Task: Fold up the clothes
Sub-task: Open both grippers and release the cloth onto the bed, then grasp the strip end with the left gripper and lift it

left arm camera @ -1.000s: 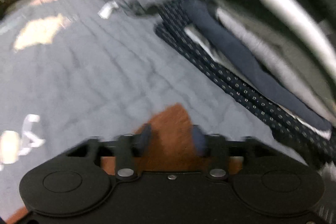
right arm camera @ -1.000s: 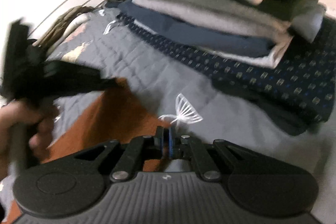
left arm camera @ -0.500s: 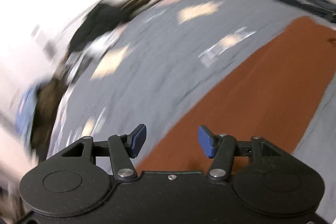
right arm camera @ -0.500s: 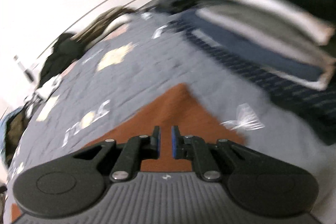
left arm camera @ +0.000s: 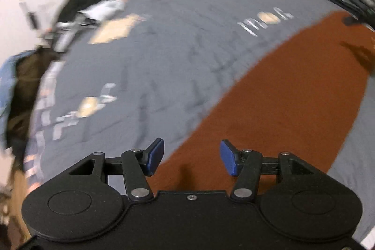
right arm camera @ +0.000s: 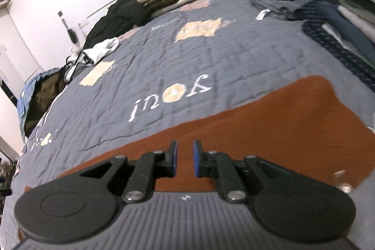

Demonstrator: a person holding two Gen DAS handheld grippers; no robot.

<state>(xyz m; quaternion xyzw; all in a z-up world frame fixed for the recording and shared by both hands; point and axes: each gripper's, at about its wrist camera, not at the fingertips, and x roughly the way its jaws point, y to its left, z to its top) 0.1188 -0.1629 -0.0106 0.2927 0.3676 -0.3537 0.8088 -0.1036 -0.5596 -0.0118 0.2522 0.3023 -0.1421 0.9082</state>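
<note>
Rust garment (right arm camera: 269,132) lies flat on quilt (right arm camera: 187,57), unfolded; stack (right arm camera: 339,22) already done. Left gripper (left arm camera: 191,157) wide apart, right gripper (right arm camera: 185,162) slightly apart, both empty.

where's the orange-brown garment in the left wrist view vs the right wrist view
Left wrist: the orange-brown garment runs from bottom centre up to the right edge, ahead of the open jaws.
Right wrist: it fills a band across the lower middle and right.
Shared landmark: the white lettering on the grey quilt.
</note>
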